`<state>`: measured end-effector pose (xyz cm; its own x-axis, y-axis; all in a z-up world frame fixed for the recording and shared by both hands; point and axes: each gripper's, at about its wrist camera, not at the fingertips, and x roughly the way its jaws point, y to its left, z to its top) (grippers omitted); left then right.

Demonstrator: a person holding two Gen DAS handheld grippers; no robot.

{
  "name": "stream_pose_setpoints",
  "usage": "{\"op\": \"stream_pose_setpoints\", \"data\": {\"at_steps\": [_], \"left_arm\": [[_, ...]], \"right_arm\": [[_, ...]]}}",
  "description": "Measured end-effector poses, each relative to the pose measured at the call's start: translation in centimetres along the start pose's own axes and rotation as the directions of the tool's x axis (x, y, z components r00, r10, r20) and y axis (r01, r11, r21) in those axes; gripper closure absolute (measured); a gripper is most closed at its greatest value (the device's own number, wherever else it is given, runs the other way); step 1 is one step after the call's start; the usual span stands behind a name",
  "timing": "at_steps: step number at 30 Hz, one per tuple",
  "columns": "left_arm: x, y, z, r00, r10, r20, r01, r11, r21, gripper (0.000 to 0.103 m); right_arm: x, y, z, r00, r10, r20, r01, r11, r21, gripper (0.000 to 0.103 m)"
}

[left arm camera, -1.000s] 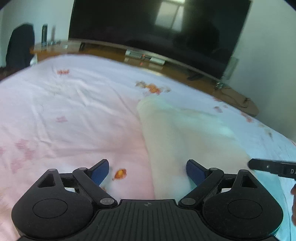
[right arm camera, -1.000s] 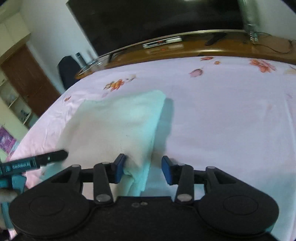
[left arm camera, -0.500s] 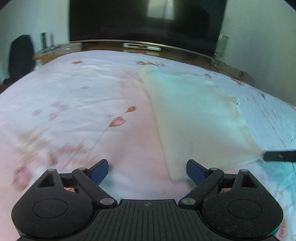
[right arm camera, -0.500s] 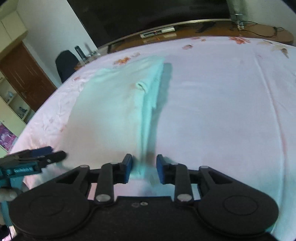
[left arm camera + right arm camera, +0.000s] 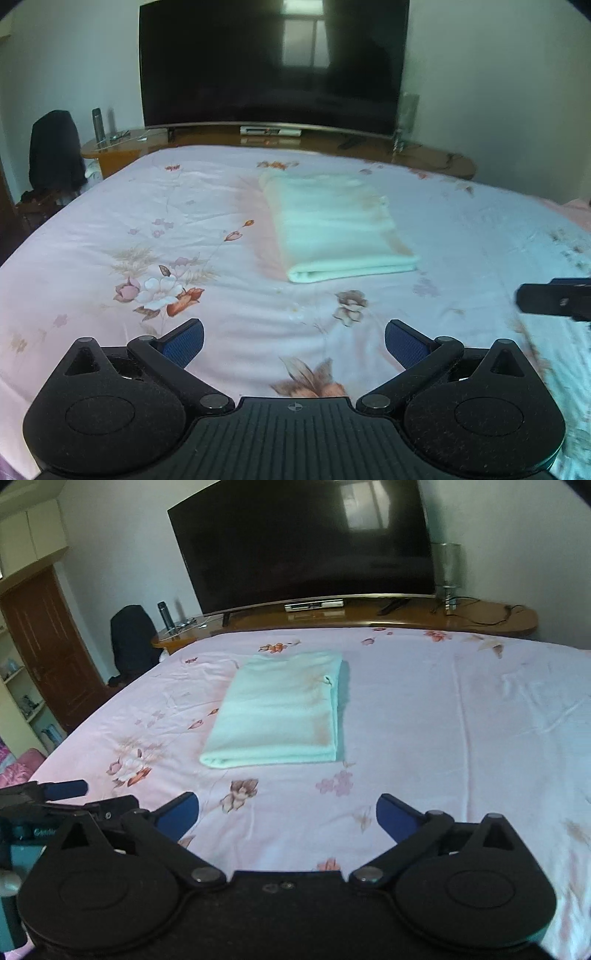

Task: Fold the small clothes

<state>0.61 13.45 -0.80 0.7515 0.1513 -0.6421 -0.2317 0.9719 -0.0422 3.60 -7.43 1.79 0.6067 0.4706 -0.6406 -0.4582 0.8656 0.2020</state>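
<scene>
A pale cream-white cloth [image 5: 332, 229] lies folded into a flat rectangle on the pink floral bedsheet [image 5: 147, 229], its rolled fold edge nearest me. It also shows in the right wrist view [image 5: 280, 716]. My left gripper [image 5: 293, 341] is open and empty, well short of the cloth. My right gripper [image 5: 288, 816] is open and empty, also pulled back from the cloth. The right gripper's finger shows at the right edge of the left view [image 5: 554, 299]; the left gripper shows at the left edge of the right view [image 5: 62, 790].
A large dark TV [image 5: 273, 62] stands on a curved wooden console [image 5: 424, 155] past the bed's far end. A dark chair [image 5: 55, 147] and a bottle [image 5: 96, 122] are at far left. A brown door [image 5: 40, 646] and shelves are at left.
The right gripper opened and let go of the cloth's edge. Both grippers drew back toward me and rose, so the folded cloth now lies apart from both, farther away.
</scene>
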Motion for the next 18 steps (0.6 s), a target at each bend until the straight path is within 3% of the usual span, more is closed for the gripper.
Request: {"op": "stream_pose_setpoints", "data": {"at_steps": [9, 18], "left_arm": [[-4.0, -0.3, -1.6, 0.999, -0.016, 0.044, 0.016, 1.000, -0.007, 0.000], [-5.7, -1.2, -1.0, 0.996, -0.013, 0.090, 0.012, 1.000, 0.009, 0.000]], "right_arm": [[-3.7, 1.9, -1.8, 0.999, 0.010, 0.045, -0.009, 1.000, -0.018, 0.001], [-4.9, 2.6, -2.4, 0.998, 0.020, 0.065, -0.019, 1.000, -0.023, 0.001]]}}
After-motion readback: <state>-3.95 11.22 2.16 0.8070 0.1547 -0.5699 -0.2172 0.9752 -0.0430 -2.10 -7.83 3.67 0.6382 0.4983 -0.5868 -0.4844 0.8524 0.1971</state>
